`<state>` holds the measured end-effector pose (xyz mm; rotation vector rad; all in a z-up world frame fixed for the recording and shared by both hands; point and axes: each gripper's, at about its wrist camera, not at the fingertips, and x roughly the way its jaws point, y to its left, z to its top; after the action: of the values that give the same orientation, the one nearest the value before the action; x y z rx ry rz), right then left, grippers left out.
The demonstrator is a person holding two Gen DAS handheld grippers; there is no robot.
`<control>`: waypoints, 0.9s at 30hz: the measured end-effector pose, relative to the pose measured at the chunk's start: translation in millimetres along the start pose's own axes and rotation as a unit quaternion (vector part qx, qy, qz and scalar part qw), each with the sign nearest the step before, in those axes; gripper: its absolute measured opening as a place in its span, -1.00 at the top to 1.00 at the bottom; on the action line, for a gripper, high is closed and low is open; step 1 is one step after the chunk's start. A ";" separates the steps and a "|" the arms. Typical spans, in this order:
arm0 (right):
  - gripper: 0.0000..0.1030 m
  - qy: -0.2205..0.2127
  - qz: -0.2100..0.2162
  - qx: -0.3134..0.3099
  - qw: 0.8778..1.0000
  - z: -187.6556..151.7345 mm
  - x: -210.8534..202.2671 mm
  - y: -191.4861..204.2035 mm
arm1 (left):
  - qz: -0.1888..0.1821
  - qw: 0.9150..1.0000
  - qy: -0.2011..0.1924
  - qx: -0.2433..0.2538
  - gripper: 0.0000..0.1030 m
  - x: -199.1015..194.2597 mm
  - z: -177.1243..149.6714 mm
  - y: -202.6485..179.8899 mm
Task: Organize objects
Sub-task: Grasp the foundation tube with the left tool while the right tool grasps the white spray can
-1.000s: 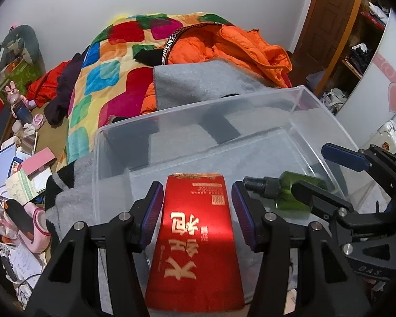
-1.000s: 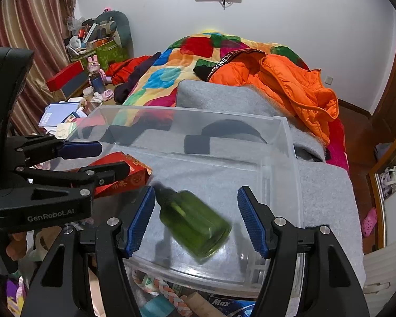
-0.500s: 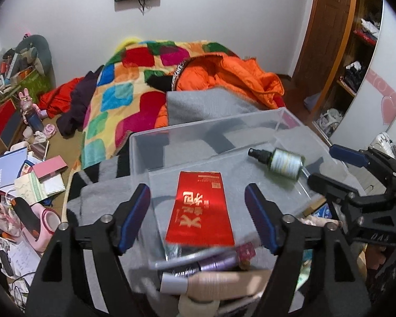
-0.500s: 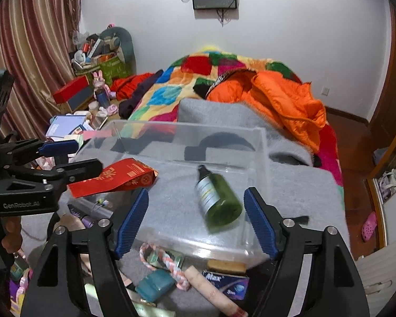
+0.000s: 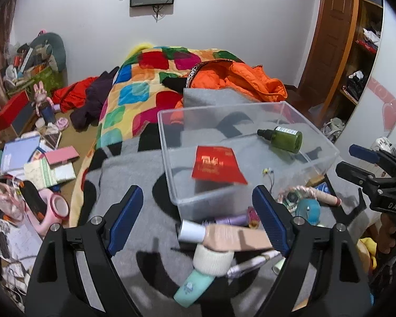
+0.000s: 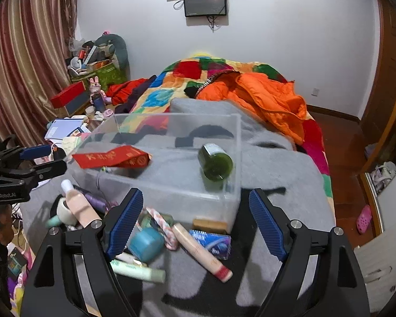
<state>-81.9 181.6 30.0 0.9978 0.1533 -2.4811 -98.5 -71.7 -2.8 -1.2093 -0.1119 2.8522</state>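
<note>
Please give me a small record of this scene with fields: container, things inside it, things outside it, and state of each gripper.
container: clear plastic bin on grey blanket
inside: red packet; green bottle, lying on its side
outside, in front of bin: beige tube, teal jar, blue box
left gripper: open, holds nothing
right gripper: open, holds nothing

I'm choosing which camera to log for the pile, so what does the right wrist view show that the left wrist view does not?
Only the right wrist view shows the striped curtain and the blue box lying in front of the bin. Only the left wrist view shows the wooden shelves beside the door and the pink slipper on the floor. Both show the clear bin holding the red packet and the green bottle, and both grippers, left and right, open and empty.
</note>
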 end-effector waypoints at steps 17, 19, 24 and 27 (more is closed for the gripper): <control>-0.18 0.068 0.004 0.008 0.998 -51.7 24.7 -15.2 | -0.048 0.996 0.044 -0.054 -0.33 27.0 -40.0 9.5; -0.04 0.071 0.006 0.000 0.997 -52.5 26.6 -12.5 | -0.055 0.996 0.047 -0.057 -0.19 29.1 -41.4 10.1; 0.37 0.083 0.007 -0.015 0.996 -60.2 31.5 -4.1 | -0.062 0.995 0.043 -0.065 -0.04 30.2 -46.8 9.9; 0.54 0.078 -0.002 -0.022 0.997 -62.8 28.6 -3.2 | -0.064 0.995 0.037 -0.069 0.07 27.0 -49.3 10.0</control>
<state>-62.0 190.5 -35.5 1.1727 0.2583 -2.3917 -81.9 -77.4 -57.2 -1.2803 -0.3757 2.7245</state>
